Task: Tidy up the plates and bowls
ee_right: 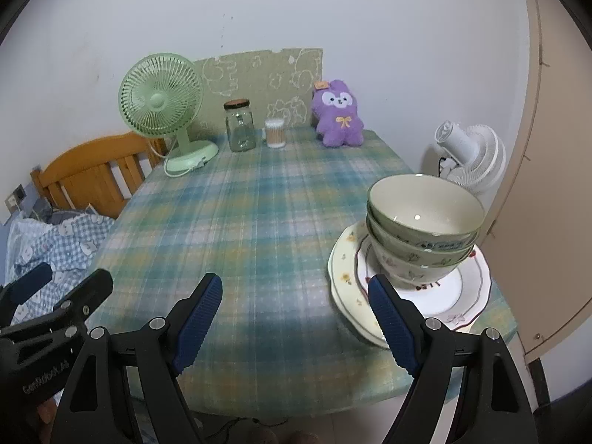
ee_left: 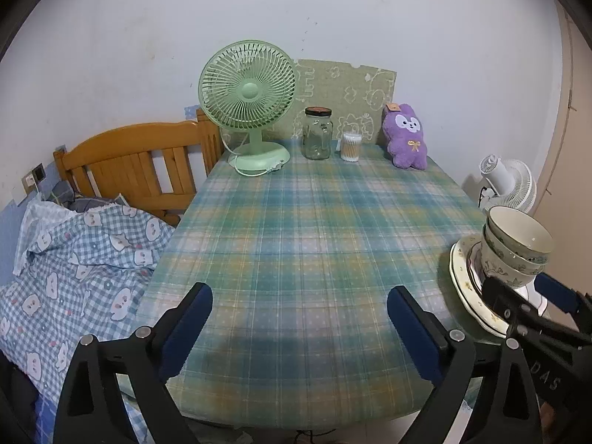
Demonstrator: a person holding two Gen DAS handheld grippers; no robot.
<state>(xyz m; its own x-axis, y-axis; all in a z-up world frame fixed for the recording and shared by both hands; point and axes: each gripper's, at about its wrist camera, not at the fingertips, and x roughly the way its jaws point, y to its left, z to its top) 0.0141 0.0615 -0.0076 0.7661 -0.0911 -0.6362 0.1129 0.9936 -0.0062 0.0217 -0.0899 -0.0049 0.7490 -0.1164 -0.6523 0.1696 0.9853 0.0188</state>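
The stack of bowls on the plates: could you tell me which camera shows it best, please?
The right wrist view: the stack of bowls shows whole, with its inside. The left wrist view shows it at the edge, partly behind the right gripper.

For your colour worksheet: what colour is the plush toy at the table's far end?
Purple, with a white face and a yellow bow; the plush toy shows best in the right wrist view.

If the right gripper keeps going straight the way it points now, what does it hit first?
Probably nothing soon: the right gripper points over bare tablecloth, open. The stacked plates sit just right of its line; depth is unclear.
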